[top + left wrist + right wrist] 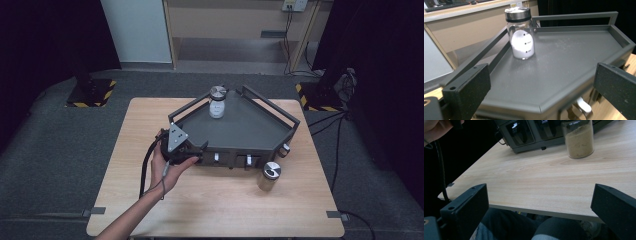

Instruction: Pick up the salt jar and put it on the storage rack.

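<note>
A dark grey tray (250,131) with raised rails stands on the wooden table (225,205). At the tray's back left corner stands a glass jar of white powder (217,102) with a metal lid, upright (521,37). A jar of brown powder (269,176) stands on the table off the tray's front right (577,140). My left gripper (192,152), held in a hand, sits at the tray's front left corner; it is open (541,87) with the tray's bed (564,62) between its jaws. My right gripper (540,207) is open and empty, low at the table's near edge.
The tray's front face (534,135) carries small white-handled clips (217,157). The person's legs (524,227) lie under the table's near edge. On the floor stand black posts with hazard-striped bases (92,92), cables (325,120) and a wooden shelf unit (235,30) behind.
</note>
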